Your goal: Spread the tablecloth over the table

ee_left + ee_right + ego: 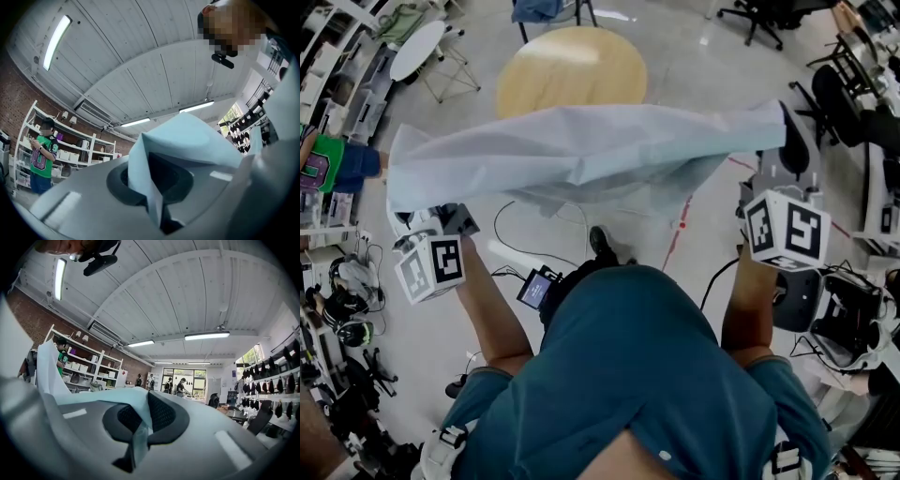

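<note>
A: Left gripper (157, 187), right gripper (136, 427)?
B: Each clenched on a cloth (581, 155) corner, with the cloth stretched midair between them.
A: Table (572, 66)?
B: Beyond, seemingly bare. Hold even tension, centre it, lower together.

round pale-wood worktop (572, 70) stands on grey floor (694, 103); thin black cables (497, 230) and red line (680, 230) lie on floor.

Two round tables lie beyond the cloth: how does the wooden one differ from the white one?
The wooden table is tan, looks bigger and stands straight ahead, just past the held-up tablecloth. The white table is pale, looks smaller and stands off to the left. Both tops are round.
</note>
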The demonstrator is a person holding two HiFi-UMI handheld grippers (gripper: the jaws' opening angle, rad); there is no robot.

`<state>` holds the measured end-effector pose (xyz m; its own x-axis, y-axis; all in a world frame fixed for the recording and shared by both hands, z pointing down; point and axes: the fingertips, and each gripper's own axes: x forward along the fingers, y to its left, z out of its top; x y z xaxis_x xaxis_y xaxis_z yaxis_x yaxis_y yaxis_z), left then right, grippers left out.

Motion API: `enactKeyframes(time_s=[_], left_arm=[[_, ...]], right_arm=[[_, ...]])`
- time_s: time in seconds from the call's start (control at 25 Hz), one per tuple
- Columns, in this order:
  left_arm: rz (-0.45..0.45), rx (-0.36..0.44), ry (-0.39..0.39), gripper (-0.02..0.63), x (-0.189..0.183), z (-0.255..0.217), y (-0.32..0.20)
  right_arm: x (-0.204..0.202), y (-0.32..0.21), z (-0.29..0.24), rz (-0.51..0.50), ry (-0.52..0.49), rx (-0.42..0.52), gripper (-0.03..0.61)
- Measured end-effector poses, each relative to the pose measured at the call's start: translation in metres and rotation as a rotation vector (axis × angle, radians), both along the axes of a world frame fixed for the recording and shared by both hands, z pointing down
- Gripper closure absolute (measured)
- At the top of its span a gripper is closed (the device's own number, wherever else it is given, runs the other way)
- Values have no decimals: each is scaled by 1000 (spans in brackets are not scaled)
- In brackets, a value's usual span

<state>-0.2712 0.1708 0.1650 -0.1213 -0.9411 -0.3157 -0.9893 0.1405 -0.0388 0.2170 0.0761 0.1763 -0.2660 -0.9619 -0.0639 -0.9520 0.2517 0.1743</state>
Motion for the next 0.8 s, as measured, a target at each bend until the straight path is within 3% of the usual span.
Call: enactKeyframes(time_s=[0.8], left_arm=[[60, 19, 43, 612, -85, 11, -117]], right_arm=[[-65, -90, -9, 93, 38, 20, 566]])
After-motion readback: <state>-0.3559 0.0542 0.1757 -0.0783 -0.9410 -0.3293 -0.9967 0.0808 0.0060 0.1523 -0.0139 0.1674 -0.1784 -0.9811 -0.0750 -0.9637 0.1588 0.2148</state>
